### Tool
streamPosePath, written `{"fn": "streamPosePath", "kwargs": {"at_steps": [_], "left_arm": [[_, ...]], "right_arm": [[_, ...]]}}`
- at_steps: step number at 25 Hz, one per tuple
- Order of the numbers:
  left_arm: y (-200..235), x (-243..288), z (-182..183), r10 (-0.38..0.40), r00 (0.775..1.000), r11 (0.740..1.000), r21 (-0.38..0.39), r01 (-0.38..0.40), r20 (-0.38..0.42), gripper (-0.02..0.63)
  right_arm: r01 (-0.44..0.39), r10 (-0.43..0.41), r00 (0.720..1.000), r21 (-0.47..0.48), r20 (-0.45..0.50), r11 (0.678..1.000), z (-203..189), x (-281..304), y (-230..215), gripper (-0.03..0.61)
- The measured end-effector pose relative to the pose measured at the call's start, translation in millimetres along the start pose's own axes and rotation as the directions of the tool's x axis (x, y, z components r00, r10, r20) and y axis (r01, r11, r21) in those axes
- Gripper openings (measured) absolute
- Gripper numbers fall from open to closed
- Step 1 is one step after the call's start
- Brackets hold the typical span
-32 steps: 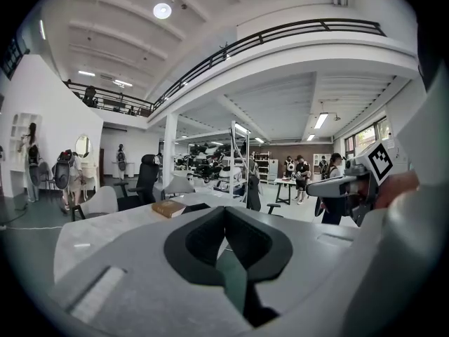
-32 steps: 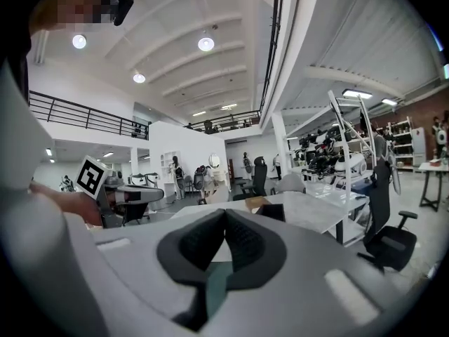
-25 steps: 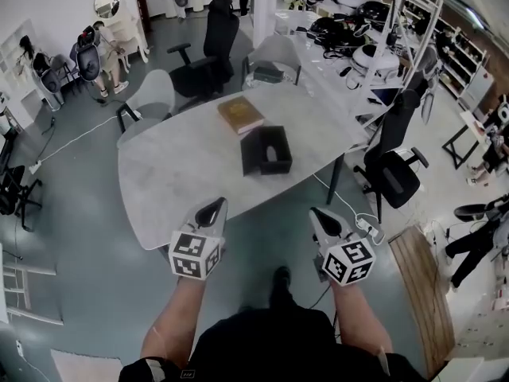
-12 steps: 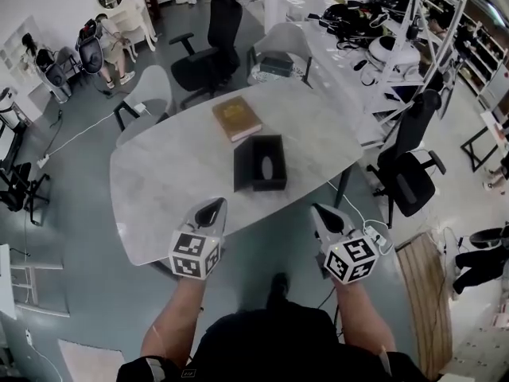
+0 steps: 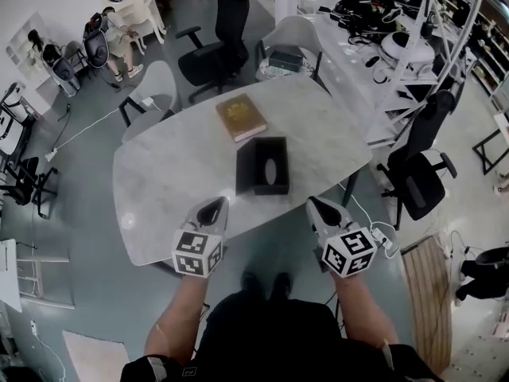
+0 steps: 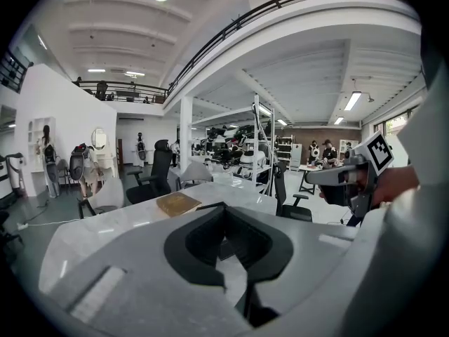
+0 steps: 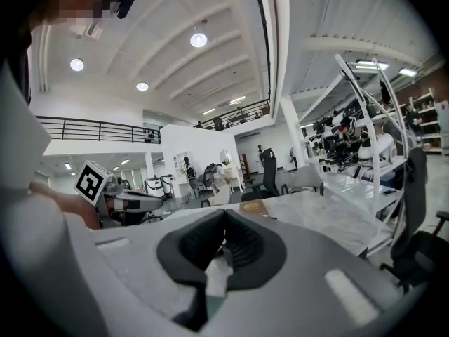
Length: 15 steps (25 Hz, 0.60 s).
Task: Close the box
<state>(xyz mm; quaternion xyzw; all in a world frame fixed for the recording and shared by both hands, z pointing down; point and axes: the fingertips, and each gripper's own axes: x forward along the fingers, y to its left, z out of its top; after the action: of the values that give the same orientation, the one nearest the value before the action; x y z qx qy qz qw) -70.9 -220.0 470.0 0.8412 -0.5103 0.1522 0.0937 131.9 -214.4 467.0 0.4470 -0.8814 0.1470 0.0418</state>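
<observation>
The box (image 5: 262, 166) is black, matte and rectangular, with a dark panel lying along its 9 o'clock side. It sits near the centre of the table (image 5: 159, 181), a rounded slab with a pale marbled top. A flat brown book-shaped item (image 5: 240, 117) lies at the box's 11 o'clock, apart from it.

The left gripper (image 5: 211, 207) at 7 o'clock and the right gripper (image 5: 320, 207) at 5 o'clock both have jaws pressed together and hold nothing.

Around the table:
- 12 o'clock: black office chair (image 5: 227, 30)
- 10 o'clock: pale shell chair (image 5: 155, 90)
- 3 o'clock: second black chair (image 5: 421, 177)
</observation>
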Motion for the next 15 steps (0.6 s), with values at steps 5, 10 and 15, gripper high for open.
{"fn": "streamPosePath", "kwargs": {"at_steps": [5,10,15], "left_arm": [[26.7,-1.3,-1.9,-0.009,1.0,1.0,-0.003,0.01,0.012,0.011],[56.8,3.0,-3.6,-0.038,0.999,0.999,-0.024,0.038,0.027,0.011],[82.3,14.3,-9.5,-0.054,0.998,0.998,-0.011,0.054,0.032,0.012]], "right_arm": [[0.014,-0.014,1.0,-0.024,0.0,1.0,9.5,23.8,13.5,0.002],[0.053,-0.054,0.998,-0.026,-0.012,0.998,22.3,53.0,27.2,0.002],[0.045,-0.049,0.997,-0.066,-0.055,0.997,19.8,92.6,44.8,0.002]]}}
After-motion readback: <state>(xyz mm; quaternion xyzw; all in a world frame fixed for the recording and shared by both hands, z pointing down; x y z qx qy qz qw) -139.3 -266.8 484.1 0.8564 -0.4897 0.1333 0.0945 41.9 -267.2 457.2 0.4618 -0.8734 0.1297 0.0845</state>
